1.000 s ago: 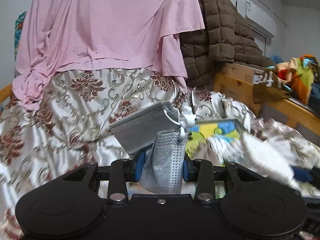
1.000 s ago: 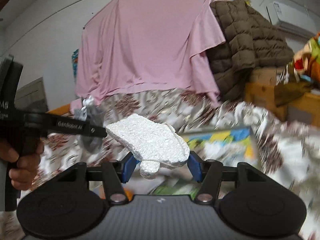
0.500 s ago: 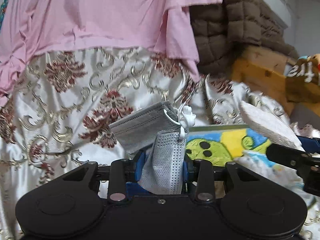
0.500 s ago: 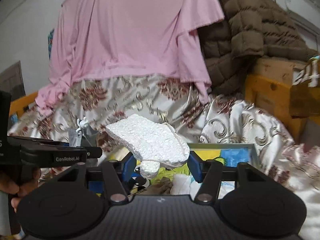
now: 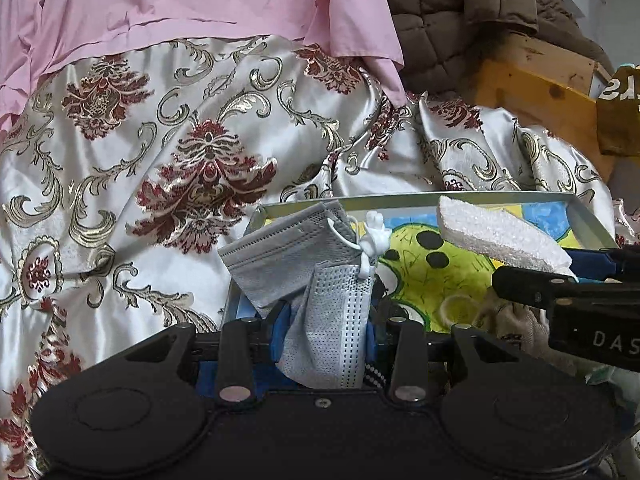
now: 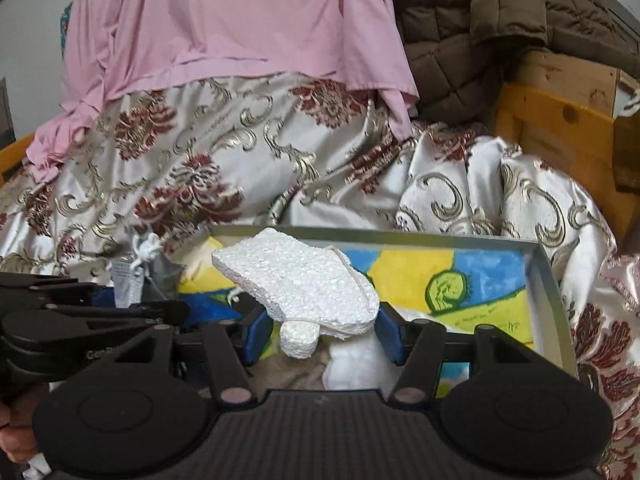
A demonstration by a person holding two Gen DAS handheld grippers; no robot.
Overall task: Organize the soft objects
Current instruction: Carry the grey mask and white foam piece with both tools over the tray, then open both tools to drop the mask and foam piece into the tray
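Note:
My left gripper (image 5: 326, 326) is shut on a grey face mask (image 5: 296, 264) with white ear loops, held above the near left corner of a metal-rimmed tray (image 5: 400, 199) with a bright yellow, blue and green picture on its floor. My right gripper (image 6: 320, 332) is shut on a white foam piece (image 6: 296, 280) and holds it over the same tray (image 6: 544, 280). The foam piece (image 5: 496, 236) and right gripper show at the right of the left wrist view. The mask (image 6: 128, 280) shows at the left of the right wrist view. Beige and white soft things (image 6: 352, 364) lie in the tray.
The tray rests on a silver satin cloth with red and gold patterns (image 5: 168, 160). A pink garment (image 6: 224, 28) and a brown quilted jacket (image 6: 472, 28) hang behind. A wooden frame (image 6: 560, 120) stands at the right.
Both grippers have moved forward and down over the tray, which now fills more of both views. Each still holds its object.

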